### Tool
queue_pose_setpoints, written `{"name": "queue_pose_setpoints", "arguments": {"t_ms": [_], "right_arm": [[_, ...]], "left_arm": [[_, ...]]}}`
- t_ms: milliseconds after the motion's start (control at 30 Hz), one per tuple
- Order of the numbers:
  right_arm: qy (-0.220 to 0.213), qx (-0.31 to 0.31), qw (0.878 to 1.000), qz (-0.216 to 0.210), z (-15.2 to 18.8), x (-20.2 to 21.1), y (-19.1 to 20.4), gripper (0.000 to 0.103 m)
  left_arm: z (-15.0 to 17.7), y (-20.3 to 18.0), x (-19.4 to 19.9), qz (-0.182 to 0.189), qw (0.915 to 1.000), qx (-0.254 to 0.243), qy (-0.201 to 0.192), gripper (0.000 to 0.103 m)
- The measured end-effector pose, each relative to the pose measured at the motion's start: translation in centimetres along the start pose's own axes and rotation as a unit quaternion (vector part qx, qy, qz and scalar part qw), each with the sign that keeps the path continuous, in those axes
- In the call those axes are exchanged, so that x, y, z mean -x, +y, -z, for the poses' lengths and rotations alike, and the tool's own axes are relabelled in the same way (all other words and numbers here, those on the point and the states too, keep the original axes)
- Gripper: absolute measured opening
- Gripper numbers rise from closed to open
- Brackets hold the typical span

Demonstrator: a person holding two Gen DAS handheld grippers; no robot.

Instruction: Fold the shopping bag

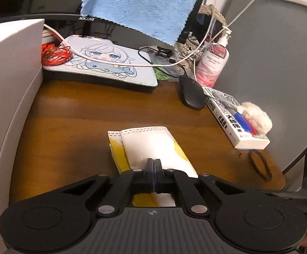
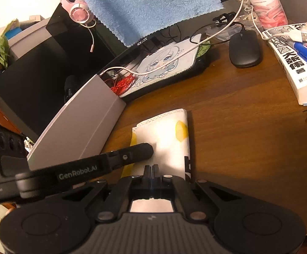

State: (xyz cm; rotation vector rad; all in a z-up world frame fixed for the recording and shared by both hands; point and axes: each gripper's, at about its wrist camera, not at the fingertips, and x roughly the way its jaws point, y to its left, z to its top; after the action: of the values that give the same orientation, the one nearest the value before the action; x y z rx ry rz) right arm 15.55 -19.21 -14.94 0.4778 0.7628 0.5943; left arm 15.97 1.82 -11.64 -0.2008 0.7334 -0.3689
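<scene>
Both claws (image 1: 154,165) (image 2: 152,170) closed, low.

light: warm, dim — soft shadows | glare: faint sheen on wood | edges: strong fisheye bending, dark corners

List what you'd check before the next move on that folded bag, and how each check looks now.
1. Shopping bag folded into a flat packet: ok.
2. Bag lying on the table: ok.
3. Left gripper jaws shut over the bag: ok; whether they pinch fabric: cannot tell.
4. Right gripper jaws shut above the bag: ok.
5. Mouse and book apart from the bag: ok.
</scene>
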Motion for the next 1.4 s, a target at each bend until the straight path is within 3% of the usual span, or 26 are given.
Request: {"name": "queue_pose_setpoints", "arguments": {"t_ms": [133,167,367,600,800,1133,1400], "right_arm": [[-0.001,0.013,1.0,0.006,0.0,0.4,0.5,0.0],[-0.003,0.021,1.0,0.01,-0.2,0.6,0.8,0.005],[-0.043,0.088,0.993,0.061,-3.2,0.9,2.2,0.007],[0.025,0.153,0.984,0.092,-5.9,-4.5,3.6,0.007],[0.034,0.199,0.972,0.12,-4.7,-5.9,4.1,0.0],[0.069,0.124,0.989,0.045,-4.1,-2.7,1.8,0.0],[0.048,0.165,0.983,0.065,0.1,0.7,3.2,0.0]], "left_arm": [[0.1,0.2,0.0,0.004,1.0,0.004,-0.001,0.003],[0.1,0.2,0.0,0.005,1.0,0.005,-0.001,0.003],[0.2,0.5,-0.1,0.011,0.9999,0.01,-0.003,0.003],[0.2,1.1,-0.1,0.025,0.9994,0.025,-0.001,0.003],[0.2,1.3,0.0,0.028,0.9991,0.031,-0.003,0.003],[0.2,0.8,0.1,0.022,0.9992,0.032,-0.003,0.003],[0.3,0.9,-0.1,0.019,0.9994,0.028,-0.005,0.003]]}}
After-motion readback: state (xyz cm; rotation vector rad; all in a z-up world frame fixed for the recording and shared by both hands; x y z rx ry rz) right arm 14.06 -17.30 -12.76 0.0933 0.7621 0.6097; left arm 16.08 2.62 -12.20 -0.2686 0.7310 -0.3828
